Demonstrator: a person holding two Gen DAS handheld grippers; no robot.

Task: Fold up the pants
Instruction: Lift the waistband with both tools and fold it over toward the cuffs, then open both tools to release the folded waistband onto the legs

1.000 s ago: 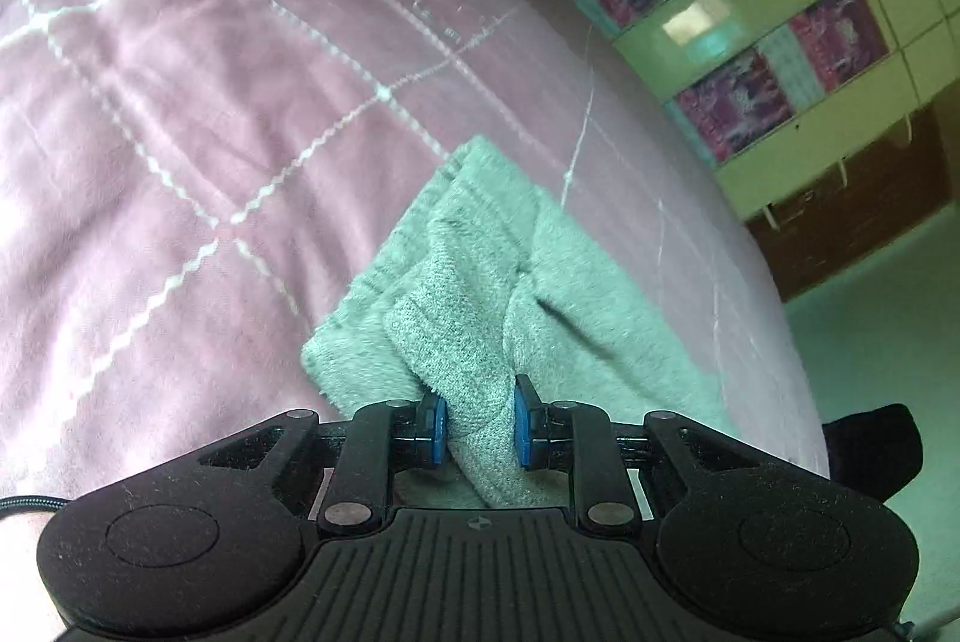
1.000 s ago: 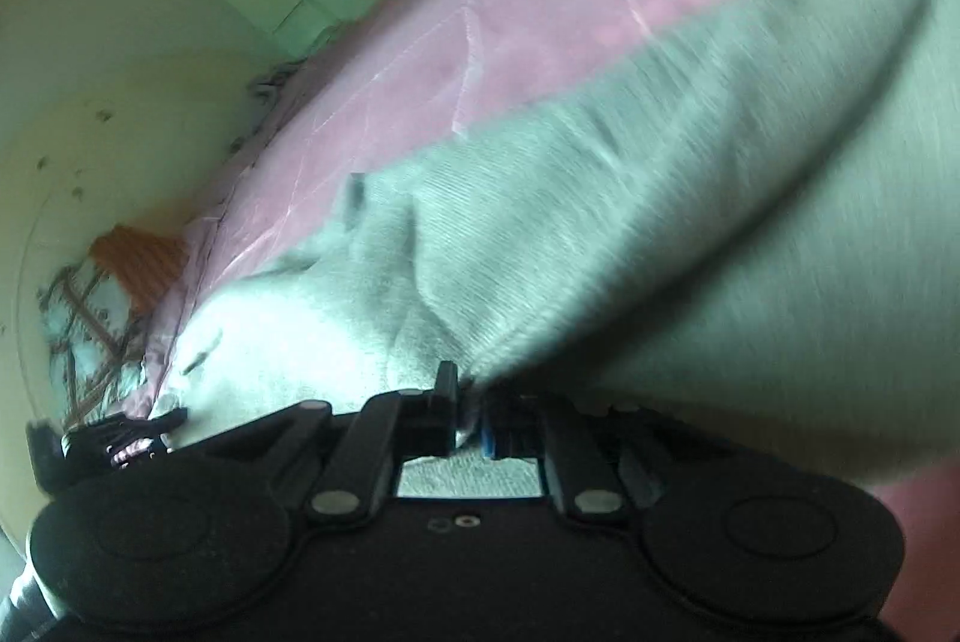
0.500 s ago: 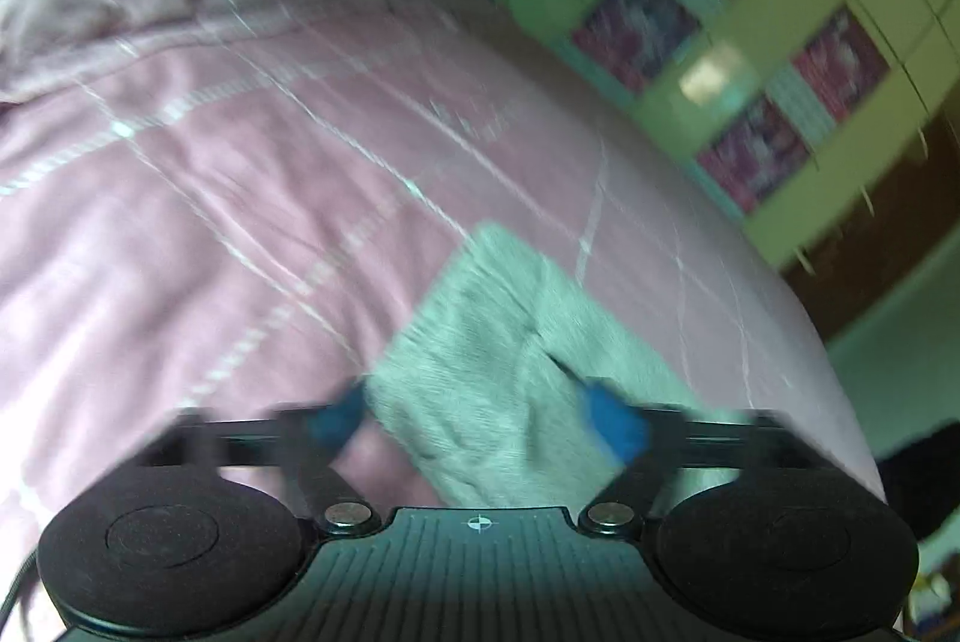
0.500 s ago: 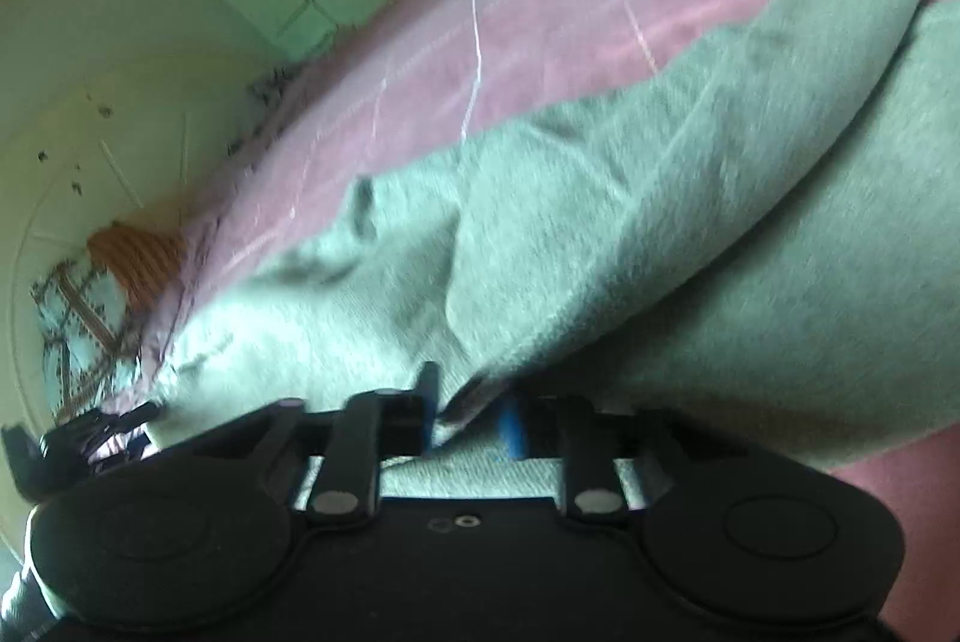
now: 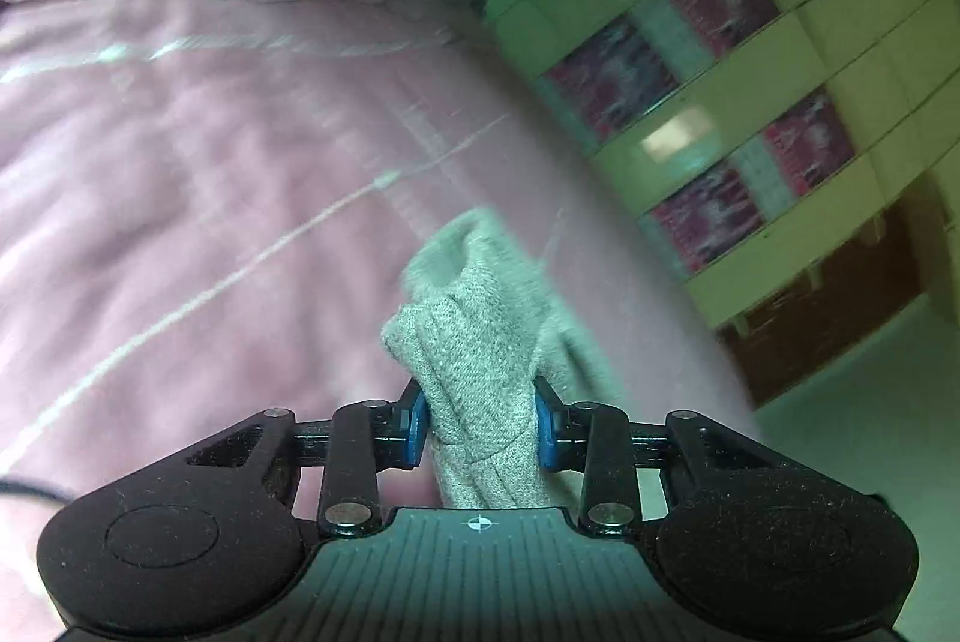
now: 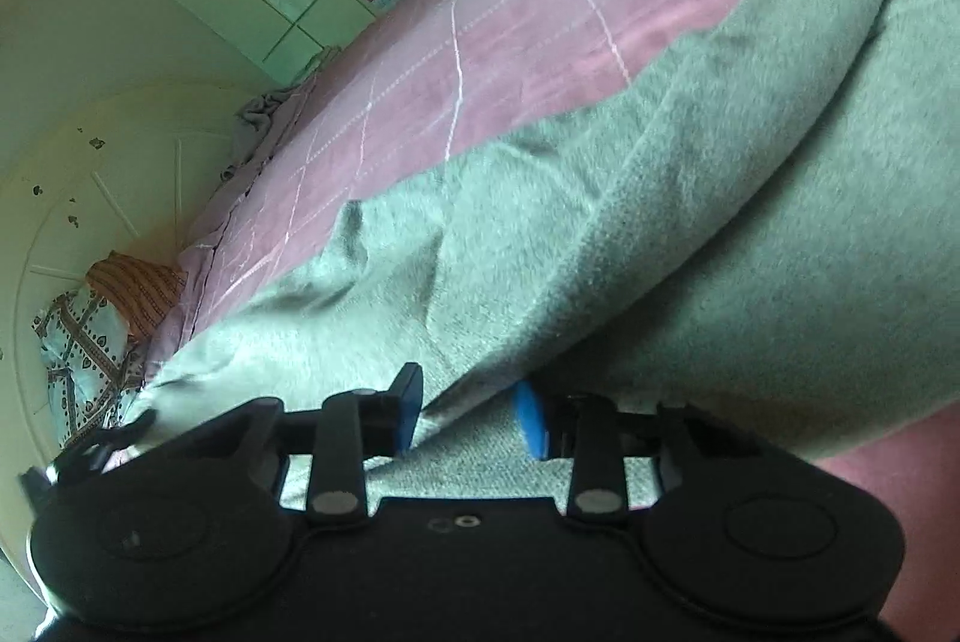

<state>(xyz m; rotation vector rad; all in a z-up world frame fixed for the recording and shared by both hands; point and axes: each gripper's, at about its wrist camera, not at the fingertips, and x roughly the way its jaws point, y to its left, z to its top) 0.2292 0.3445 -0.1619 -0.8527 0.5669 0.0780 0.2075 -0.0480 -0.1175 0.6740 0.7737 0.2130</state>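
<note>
Grey knit pants spread across pink quilted bed, folded over lengthwise with thick rounded fold ridge running diagonally. Fabric fuzzy, ribbed at cuff end, wrinkled near ridge. Left tool clamped on bunched cuff of pants, blue pads pressing both sides, cuff lifted off bed. Right tool parted around fold edge of pants, blue pads spaced either side of cloth; firm grip not confirmable. Tiled wall beyond bed edge.
</note>
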